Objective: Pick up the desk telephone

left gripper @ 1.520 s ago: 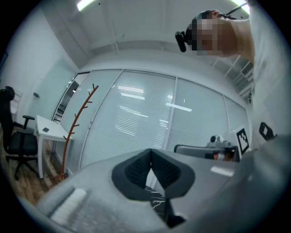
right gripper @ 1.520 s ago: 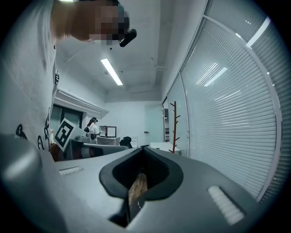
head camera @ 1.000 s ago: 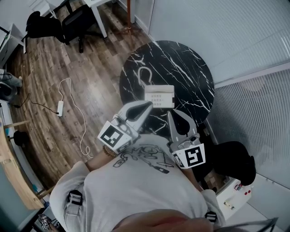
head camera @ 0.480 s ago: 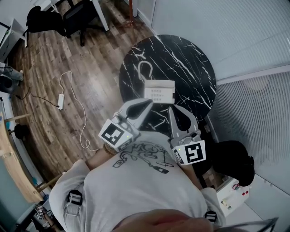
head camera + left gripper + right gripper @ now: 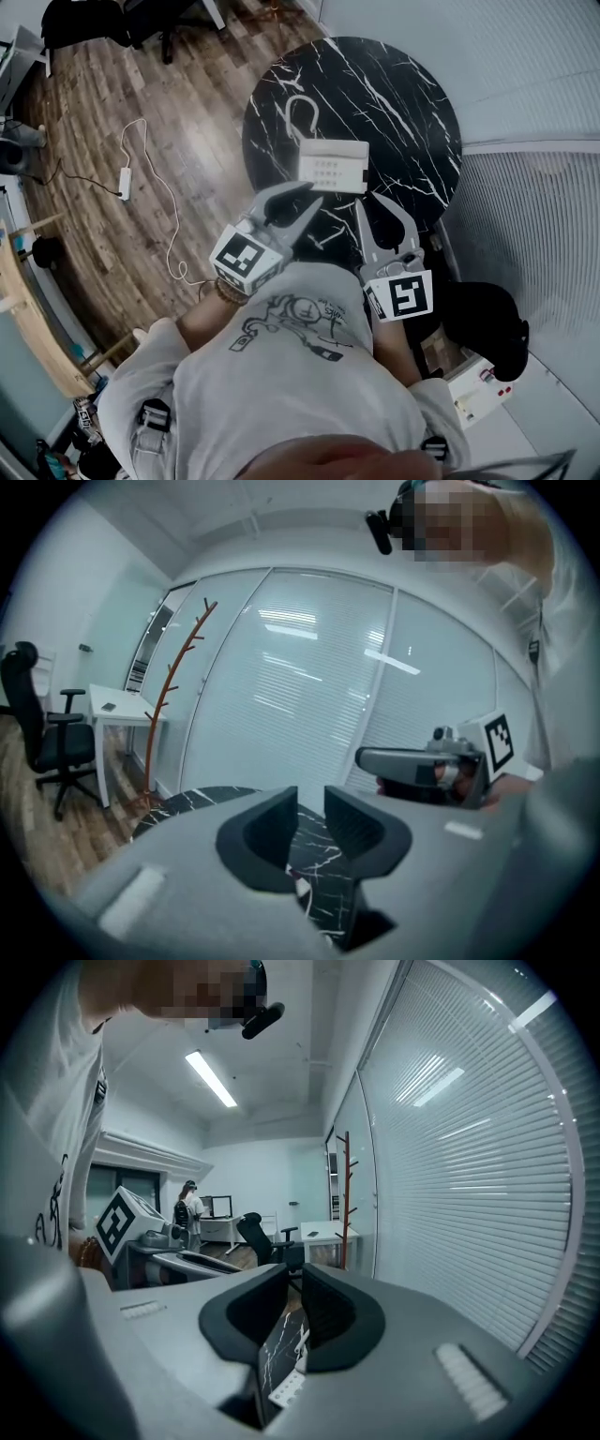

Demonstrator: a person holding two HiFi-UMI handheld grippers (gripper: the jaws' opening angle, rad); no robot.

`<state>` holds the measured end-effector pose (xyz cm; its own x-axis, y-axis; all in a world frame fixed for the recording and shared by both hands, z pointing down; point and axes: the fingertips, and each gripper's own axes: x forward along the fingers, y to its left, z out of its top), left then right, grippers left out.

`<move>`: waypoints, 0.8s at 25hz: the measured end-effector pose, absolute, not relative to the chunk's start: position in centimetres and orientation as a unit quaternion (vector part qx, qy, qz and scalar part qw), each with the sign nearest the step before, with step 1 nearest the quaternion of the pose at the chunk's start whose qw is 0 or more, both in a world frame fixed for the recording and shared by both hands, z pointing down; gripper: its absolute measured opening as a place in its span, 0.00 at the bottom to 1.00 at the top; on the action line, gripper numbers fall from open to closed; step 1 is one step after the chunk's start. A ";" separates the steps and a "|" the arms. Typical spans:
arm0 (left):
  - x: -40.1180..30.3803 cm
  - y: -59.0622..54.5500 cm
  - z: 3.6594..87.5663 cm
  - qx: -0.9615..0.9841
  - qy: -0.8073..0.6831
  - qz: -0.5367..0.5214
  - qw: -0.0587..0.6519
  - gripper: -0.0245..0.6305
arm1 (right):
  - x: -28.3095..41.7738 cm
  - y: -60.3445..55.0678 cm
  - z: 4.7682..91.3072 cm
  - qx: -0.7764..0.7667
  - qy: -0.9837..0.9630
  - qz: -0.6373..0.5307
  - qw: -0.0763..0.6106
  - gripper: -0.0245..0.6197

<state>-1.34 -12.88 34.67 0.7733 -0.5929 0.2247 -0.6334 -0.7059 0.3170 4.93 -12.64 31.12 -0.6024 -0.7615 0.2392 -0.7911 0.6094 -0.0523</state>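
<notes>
The white desk telephone (image 5: 333, 166) sits on the round black marble table (image 5: 394, 103), with its cord curled behind it (image 5: 300, 117). My left gripper (image 5: 302, 197) hovers just short of the phone's near left corner. The right gripper (image 5: 375, 202) hovers off its near right corner. Neither touches the phone. Both pairs of jaws are opening, each with a narrow gap and nothing between the pads. In the right gripper view a slice of the phone (image 5: 286, 1387) shows below the right gripper (image 5: 295, 1309). The left gripper (image 5: 311, 819) faces the table (image 5: 187, 803).
A power strip with a white cable (image 5: 125, 183) lies on the wood floor to the left. A black office chair (image 5: 42, 733), a white desk (image 5: 117, 710) and a coat stand (image 5: 164, 696) lie beyond the table. Blinds on glass walls (image 5: 525, 56) close off the right. A black seat (image 5: 487, 323) is beside me.
Both grippers have sunk towards the table and come nearer the phone's front. Their jaws, shut before, now show a small gap. The phone has not moved on the table.
</notes>
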 end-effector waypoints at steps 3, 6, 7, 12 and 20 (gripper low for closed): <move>-0.9 -13.7 37.6 0.916 -0.336 0.071 0.209 0.19 | 6.0 -13.7 33.7 0.438 -0.888 0.089 0.111 0.14; -0.9 -15.0 40.5 0.905 -0.348 0.083 0.231 0.25 | 6.9 -14.6 36.5 0.433 -0.886 0.105 0.124 0.18; -0.9 -15.4 41.5 0.902 -0.351 0.086 0.237 0.28 | 7.1 -15.0 37.5 0.432 -0.886 0.110 0.128 0.19; -0.7 -16.4 46.9 0.895 -0.354 0.109 0.248 0.30 | 7.7 -15.9 43.2 0.419 -0.883 0.146 0.152 0.25; -0.7 -18.0 56.8 0.871 -0.365 0.144 0.297 0.41 | 9.2 -17.6 52.3 0.415 -0.873 0.184 0.178 0.37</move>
<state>-0.65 -17.97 56.84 0.6920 -0.5497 0.4680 -0.7211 -0.5574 0.4115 9.18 -17.65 52.30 -0.5931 -0.6586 0.4631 -0.7896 0.5881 -0.1748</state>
